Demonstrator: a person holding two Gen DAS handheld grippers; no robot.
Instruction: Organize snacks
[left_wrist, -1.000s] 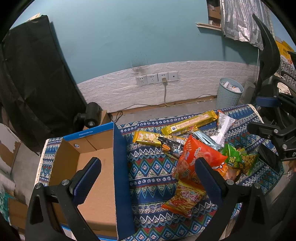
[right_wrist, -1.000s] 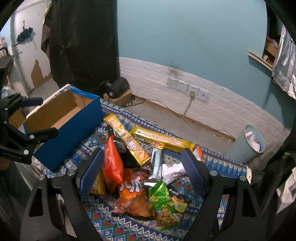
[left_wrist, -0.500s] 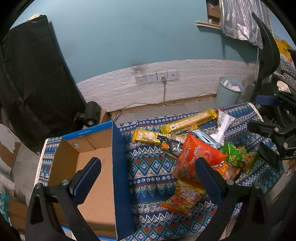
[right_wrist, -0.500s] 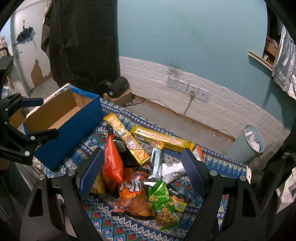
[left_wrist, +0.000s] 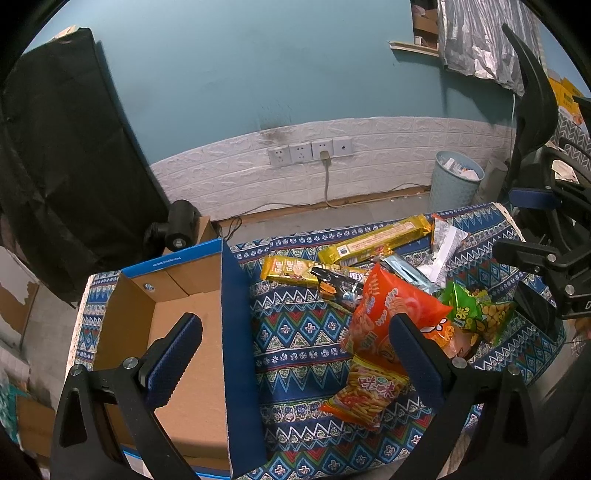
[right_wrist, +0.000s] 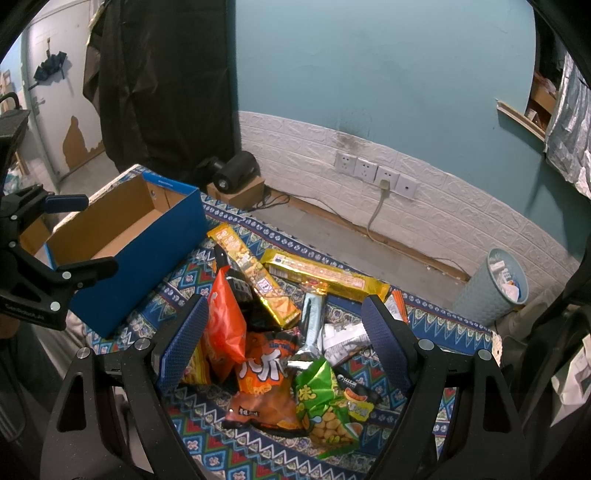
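Both grippers, left (left_wrist: 295, 354) and right (right_wrist: 284, 339), jaws wide, empty, above snack pile (right_wrist: 280, 332); box (left_wrist: 192, 332) alongside.

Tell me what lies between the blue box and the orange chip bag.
Only bare patterned cloth between the blue box and orange chip bag, in the left wrist view.

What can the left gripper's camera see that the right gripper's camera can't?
Only the left wrist view looks down onto the bare floor of the cardboard box, and shows the small orange pack of snack sticks whole. Only the right wrist view shows the white door with peeling paint, and the dark orange bag in full. Both show the patterned cloth, the big orange bag, the green peanut bag, the two long yellow packs, the wall sockets and the bin. Both grippers, left and right, are open and hold nothing.
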